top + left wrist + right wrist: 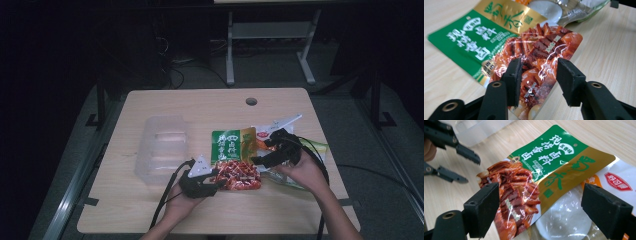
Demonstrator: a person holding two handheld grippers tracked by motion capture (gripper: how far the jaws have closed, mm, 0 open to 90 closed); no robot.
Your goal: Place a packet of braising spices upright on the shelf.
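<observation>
A food packet [234, 155] with a green and gold top and a red printed lower half lies flat at the table's middle. My left gripper [217, 179] sits at the packet's near red end. In the left gripper view that red end [541, 57] lies between the jaws of the left gripper [539, 75], which stand apart with gaps beside the pads. My right gripper [260, 151] hovers over the packet from the right, jaws wide. In the right gripper view the packet [544, 162] lies below the right gripper [539, 202], with the left gripper [471, 168] at the far left.
A white pouch with a red logo [265, 131] and a clear green-edged bag [317, 147] lie partly under the packet and my right hand. A clear plastic container [162, 147] stands left of the packet. A cable hole [251, 101] sits near the table's far edge.
</observation>
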